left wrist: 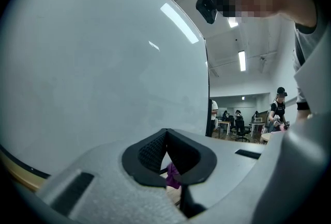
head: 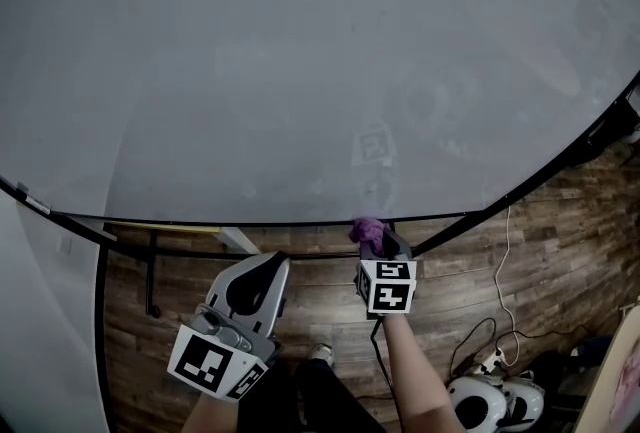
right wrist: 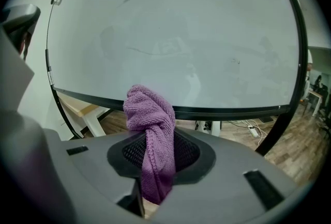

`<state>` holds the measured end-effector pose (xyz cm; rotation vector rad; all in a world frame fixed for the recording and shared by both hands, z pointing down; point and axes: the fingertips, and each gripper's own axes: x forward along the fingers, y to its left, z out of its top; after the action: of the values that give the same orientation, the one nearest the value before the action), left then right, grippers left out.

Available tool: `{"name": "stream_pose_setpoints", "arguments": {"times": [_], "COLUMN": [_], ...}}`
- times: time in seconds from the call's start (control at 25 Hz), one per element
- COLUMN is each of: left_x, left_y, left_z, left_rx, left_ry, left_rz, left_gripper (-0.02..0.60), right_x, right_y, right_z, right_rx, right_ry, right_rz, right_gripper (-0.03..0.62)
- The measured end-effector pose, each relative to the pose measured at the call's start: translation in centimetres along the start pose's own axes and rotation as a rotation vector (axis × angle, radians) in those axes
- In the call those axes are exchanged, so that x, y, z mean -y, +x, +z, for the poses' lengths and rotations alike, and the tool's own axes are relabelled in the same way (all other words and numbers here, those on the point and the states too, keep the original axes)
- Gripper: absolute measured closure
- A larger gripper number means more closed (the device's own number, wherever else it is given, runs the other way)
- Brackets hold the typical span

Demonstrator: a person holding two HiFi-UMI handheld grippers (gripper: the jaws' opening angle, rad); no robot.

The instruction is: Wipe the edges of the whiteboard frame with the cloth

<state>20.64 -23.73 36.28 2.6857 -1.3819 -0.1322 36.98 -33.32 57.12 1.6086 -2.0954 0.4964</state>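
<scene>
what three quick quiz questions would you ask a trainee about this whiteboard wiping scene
1. Multiple choice: which one grips the purple cloth? A the left one, B the right one, C both.
2. True or false: the cloth is up at the top edge of the whiteboard frame.
3. Fill in: the left hand-held gripper holds ____.

Key: 1 B, the right hand-held gripper, jaws shut on it. 2 false, it is at the bottom edge. 3 nothing.

No text can be read on the whiteboard [head: 300, 71] or elsewhere.
</scene>
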Motion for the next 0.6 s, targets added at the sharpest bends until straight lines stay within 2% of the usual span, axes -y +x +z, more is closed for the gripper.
{"name": "stream_pose_setpoints", "arguments": {"times": [0.32,0.6], "left_x": [-0.6,-1.2], "left_y": [0.5,0.6], "left_z": [0.0,0.5], "left_rx": [-0.004,-0.012], "left_ry": [-0.021,-0.028], "left_rz": [-0.058,-0.133], "left_gripper": [0.565,0.565], "right_x": [-0.2,0.2], "right_y": [-0.2,-0.4], "right_z": [0.0,-0.1], "right_rx": [-0.011,-0.021], "right_ry": [0.018,0.073], "right_rz": [-0.037,-0.103], "right_gripper": [0.499,0.499]}}
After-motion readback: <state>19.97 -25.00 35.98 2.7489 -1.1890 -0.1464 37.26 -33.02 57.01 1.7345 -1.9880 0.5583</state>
